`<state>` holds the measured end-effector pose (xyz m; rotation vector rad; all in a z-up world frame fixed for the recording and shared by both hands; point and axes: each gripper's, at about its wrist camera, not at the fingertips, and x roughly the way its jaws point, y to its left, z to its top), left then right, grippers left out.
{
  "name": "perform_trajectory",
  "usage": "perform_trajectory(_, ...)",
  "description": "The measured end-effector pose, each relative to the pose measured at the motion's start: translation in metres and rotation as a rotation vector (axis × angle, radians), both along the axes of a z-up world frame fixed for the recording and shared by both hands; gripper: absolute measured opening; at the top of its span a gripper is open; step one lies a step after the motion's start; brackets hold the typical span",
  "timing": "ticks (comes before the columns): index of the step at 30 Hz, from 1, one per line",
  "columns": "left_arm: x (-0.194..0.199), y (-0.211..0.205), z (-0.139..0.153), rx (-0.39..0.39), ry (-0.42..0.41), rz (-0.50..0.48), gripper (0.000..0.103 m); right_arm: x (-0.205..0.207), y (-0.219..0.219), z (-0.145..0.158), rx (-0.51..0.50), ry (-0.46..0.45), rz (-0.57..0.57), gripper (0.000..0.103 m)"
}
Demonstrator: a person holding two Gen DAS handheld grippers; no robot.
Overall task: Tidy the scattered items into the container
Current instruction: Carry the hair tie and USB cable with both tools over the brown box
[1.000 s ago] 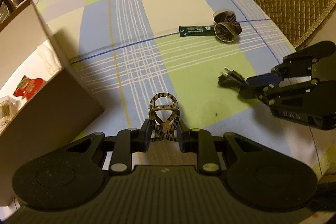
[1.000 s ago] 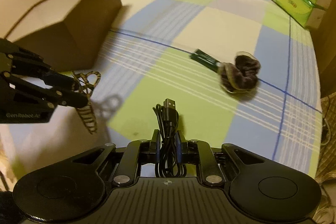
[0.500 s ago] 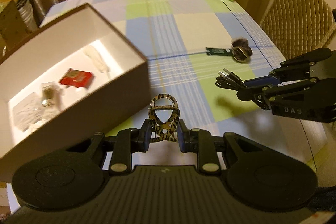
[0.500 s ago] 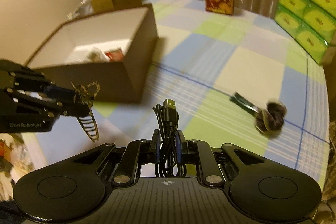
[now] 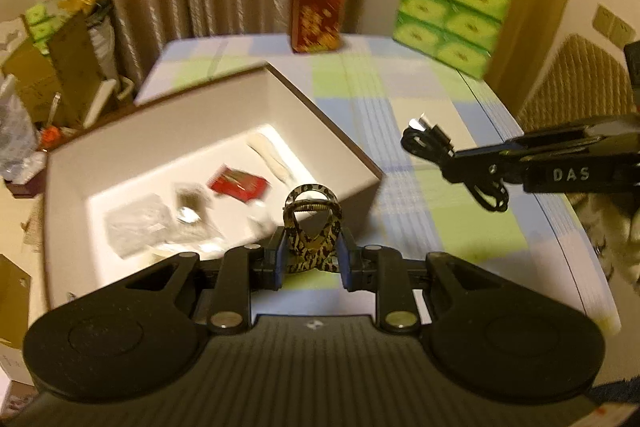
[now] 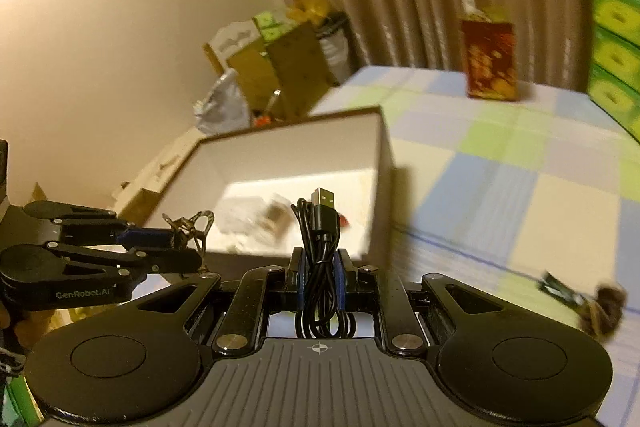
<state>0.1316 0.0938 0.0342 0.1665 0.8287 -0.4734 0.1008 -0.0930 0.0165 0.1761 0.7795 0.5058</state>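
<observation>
My left gripper (image 5: 312,259) is shut on a leopard-print hair claw (image 5: 313,223), held above the near right corner of the open white-lined box (image 5: 324,119). It also shows in the right wrist view (image 6: 176,247) with the hair claw (image 6: 188,227). My right gripper (image 6: 319,275) is shut on a coiled black USB cable (image 6: 320,227), in front of the box (image 6: 380,163). The cable (image 5: 444,155) hangs right of the box in the left wrist view. A brown scrunchie (image 6: 604,311) and a dark green sachet (image 6: 558,289) lie on the checked tablecloth.
The box holds a red packet (image 5: 238,183), clear wrappers (image 5: 140,227) and a white strip (image 5: 270,159). A red gift box (image 5: 318,19) and stacked green tissue packs (image 5: 452,15) stand at the table's far edge. Cartons and bags (image 6: 272,67) crowd the floor at left. A chair (image 5: 576,83) stands right.
Both grippers have risen and swung left toward the box, carrying the hair claw and the cable. The box interior now fills more of both views.
</observation>
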Motion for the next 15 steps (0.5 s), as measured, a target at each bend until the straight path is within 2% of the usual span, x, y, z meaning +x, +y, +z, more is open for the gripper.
perform_trajectory(8, 0.038, 0.045, 0.010, 0.049, -0.071, 0.106, 0.021, 0.050, 0.051, -0.001, -0.014, -0.023, 0.044, 0.011)
perform_trajectory(15, 0.091, 0.069, -0.007, 0.092, -0.056, 0.155, 0.021, 0.101, 0.081, -0.022, -0.054, 0.012, 0.046, 0.011)
